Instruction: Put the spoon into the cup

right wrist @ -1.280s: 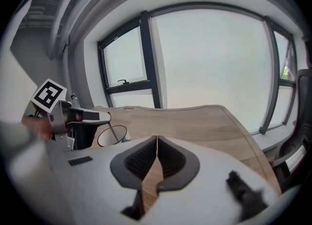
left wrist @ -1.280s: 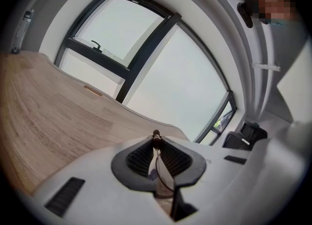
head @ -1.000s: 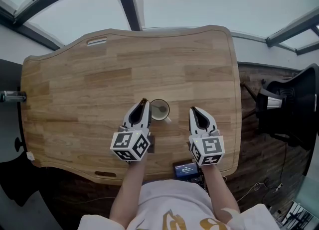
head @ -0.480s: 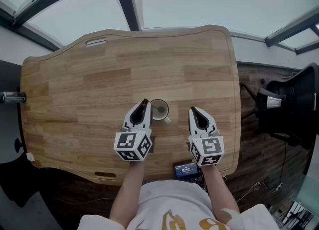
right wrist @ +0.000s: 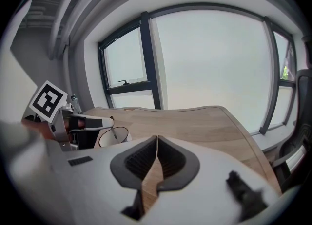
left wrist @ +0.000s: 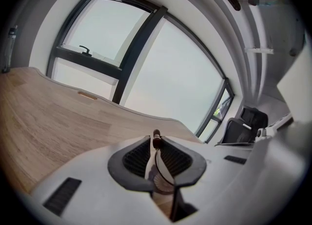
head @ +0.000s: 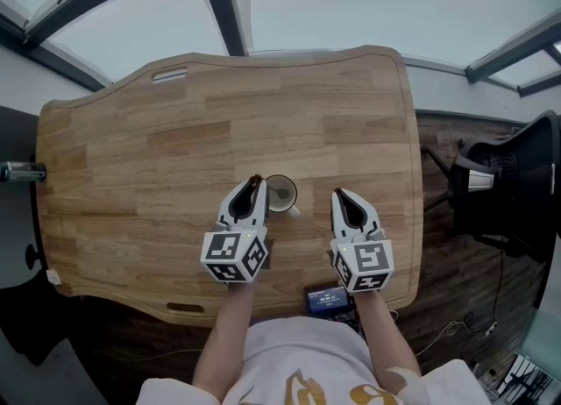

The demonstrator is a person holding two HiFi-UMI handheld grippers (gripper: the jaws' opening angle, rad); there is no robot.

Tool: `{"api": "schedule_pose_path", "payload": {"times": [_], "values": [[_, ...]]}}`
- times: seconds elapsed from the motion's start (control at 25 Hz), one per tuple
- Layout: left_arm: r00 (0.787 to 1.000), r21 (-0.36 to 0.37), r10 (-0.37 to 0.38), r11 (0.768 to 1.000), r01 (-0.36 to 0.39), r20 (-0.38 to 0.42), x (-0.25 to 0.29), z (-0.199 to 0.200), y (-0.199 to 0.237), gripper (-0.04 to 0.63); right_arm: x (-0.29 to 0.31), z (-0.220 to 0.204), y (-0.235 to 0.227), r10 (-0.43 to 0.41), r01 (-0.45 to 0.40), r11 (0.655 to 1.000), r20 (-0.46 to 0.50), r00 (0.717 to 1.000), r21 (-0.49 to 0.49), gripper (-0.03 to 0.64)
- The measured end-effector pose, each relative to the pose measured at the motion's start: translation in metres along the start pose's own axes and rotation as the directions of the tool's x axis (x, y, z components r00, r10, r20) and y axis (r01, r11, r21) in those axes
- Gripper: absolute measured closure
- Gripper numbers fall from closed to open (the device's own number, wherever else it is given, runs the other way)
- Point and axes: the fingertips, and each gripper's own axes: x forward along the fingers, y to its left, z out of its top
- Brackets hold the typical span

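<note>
Spoon, slim with a dark brown tip, is clamped in left gripper jaws. Thin end slants over the mouth of the pale round cup, near-centre on wooden table. Right gripper jaws together, empty, right of cup.

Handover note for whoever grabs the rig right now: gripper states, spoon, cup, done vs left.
Left gripper: shut on the spoon, tips right beside the cup.
Right gripper: shut, empty, off to the cup's other side.
Cup: upright on the table, between the two grippers.
Done: spoon gripped and brought to the cup; its thin end hangs at the cup's mouth.
Left: lower it in, then open the left gripper.
</note>
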Motion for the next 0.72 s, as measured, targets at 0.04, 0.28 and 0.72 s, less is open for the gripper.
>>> {"api": "schedule_pose_path", "payload": {"times": [0.04,0.28,0.72], "values": [[1.0,0.0,0.001,1.0,-0.001,0.0,0.0,0.0,0.0,0.543,0.0,0.001,0.0,-0.001,0.001,1.0,0.001,1.0,-0.001,0.584],[1.0,-0.004,0.008,1.0,-0.008,0.007,-0.004,0.002,0.001,0.529,-0.005,0.007,0.002,-0.006,0.006,1.0,0.018,1.0,-0.007,0.584],[0.998,0.006,0.012,1.0,-0.012,0.066,-0.019,0.019,-0.006,0.479,-0.029,0.022,0.002,-0.028,0.03,0.999,0.067,0.997,-0.019,0.584]]}}
